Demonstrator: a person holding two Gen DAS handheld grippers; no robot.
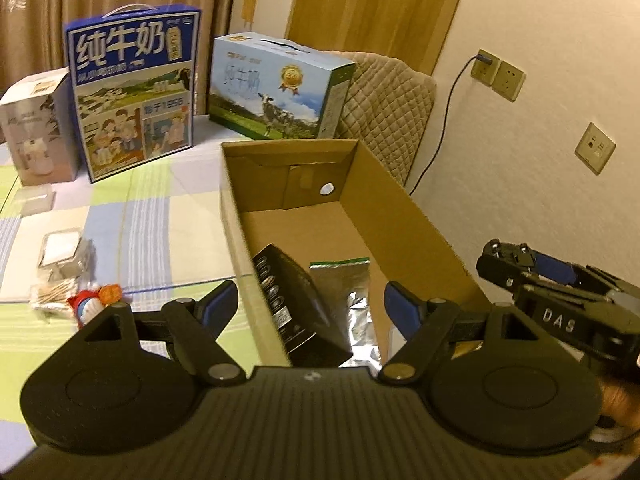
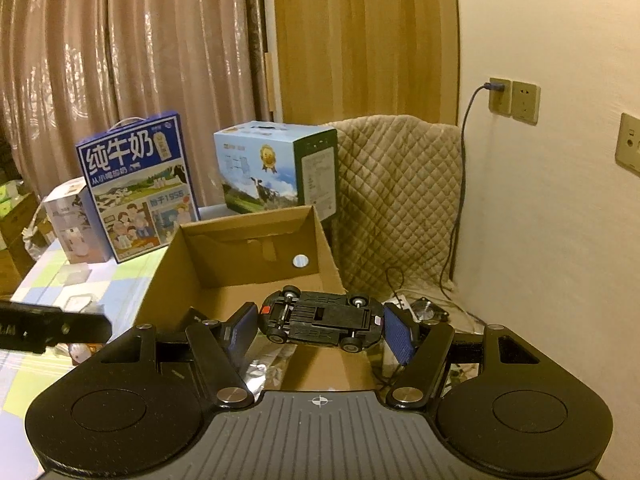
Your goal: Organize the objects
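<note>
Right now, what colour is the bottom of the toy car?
Black, with a small red bit at one end. The toy car shows best in the right wrist view, held in the right gripper.

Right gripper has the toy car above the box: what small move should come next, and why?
Probably lower the right gripper a little into the cardboard box before opening. The toy car is held underside-up between the fingers, above the box floor, which already holds a foil pouch and a black box. The left gripper is open and holds nothing.

The right gripper (image 2: 320,330) is clamped endwise on a toy car (image 2: 322,322) (underside showing), held level. The left gripper (image 1: 310,306) hovers wide apart, holding nothing.
</note>
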